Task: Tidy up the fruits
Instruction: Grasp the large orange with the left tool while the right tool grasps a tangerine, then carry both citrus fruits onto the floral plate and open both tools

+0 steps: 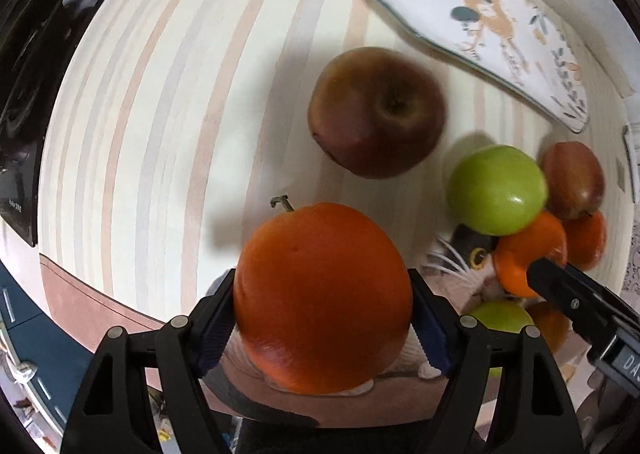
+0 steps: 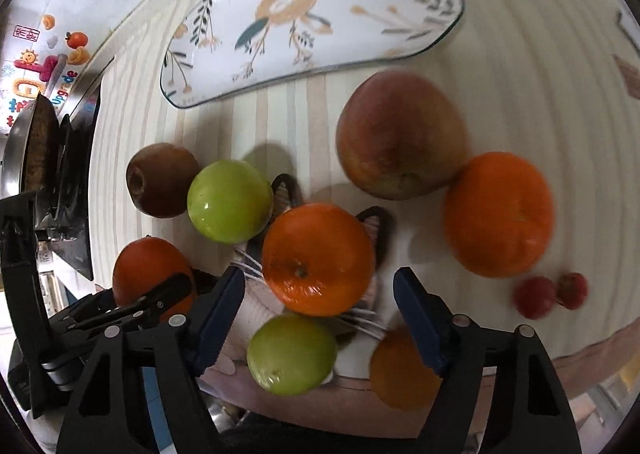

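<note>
Clamped between the pads of the left claw (image 1: 322,318), an orange (image 1: 322,294) hangs over the striped desk (image 1: 160,113), with a dark red apple (image 1: 376,111) lying beyond it. Right claw (image 2: 320,314) stands released, unclenched around nothing, above another orange (image 2: 318,258) and a green apple (image 2: 291,354) that touch. Floral tray (image 2: 320,13) at the desk's far edge holds no fruit.

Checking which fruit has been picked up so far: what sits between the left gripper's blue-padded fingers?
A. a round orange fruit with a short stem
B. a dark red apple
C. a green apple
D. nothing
A: in the left wrist view the left gripper has its pads pressed against both sides of the round orange fruit.
</note>
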